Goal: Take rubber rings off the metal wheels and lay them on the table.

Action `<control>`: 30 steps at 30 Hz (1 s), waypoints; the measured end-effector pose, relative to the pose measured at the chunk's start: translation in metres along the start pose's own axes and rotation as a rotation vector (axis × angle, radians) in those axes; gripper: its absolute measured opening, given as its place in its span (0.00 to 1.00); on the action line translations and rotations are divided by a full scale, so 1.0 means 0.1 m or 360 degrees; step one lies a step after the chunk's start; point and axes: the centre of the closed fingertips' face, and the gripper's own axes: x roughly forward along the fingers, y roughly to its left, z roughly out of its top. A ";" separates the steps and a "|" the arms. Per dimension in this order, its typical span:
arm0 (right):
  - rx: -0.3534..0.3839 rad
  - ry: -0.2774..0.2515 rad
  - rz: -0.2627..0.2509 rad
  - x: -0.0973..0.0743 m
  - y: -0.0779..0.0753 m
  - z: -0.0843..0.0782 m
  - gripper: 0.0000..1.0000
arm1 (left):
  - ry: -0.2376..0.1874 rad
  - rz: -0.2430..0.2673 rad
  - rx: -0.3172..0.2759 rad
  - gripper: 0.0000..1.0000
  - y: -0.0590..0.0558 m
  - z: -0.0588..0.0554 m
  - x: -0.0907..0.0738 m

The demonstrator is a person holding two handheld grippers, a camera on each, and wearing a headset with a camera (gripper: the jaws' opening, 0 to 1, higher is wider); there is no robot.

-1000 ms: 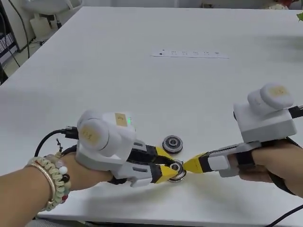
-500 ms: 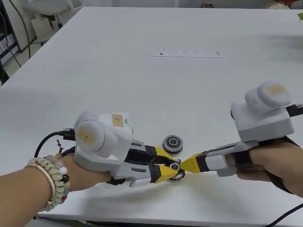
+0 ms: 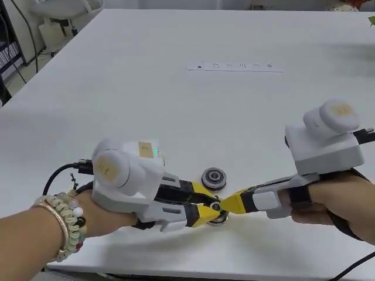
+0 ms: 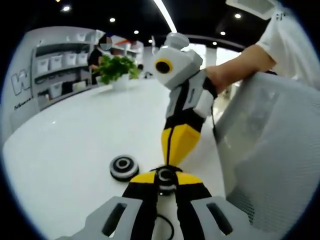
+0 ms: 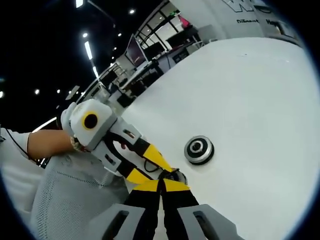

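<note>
A small metal wheel (image 3: pixel 218 214) with a dark rubber ring is held just above the table's near edge. My left gripper (image 3: pixel 212 209) comes in from the left and is shut on it; the wheel (image 4: pixel 165 178) sits between its yellow tips. From the right, my right gripper (image 3: pixel 225 204) meets the wheel's rim (image 5: pixel 176 176) with its jaws pressed together. Whether it pinches the ring is hidden. A second wheel (image 3: pixel 214 178) with its rubber ring lies flat on the table just beyond, also seen as the wheel (image 4: pixel 124 167) and the wheel (image 5: pixel 198 149).
The white table (image 3: pixel 176 105) stretches far ahead, with a strip of printed marks (image 3: pixel 234 67) in its middle. The near table edge (image 3: pixel 176 270) runs just below both hands. A black cable (image 3: pixel 58 172) trails from the left gripper.
The right gripper has crept a little to the left, closing onto the held wheel. The left gripper and the wheel on the table have stayed put.
</note>
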 end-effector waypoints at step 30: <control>0.0049 0.0093 -0.0175 -0.03 -0.23 -0.11 0.00 | 0.0140 -0.0042 -0.0021 0.24 -0.09 0.10 -0.06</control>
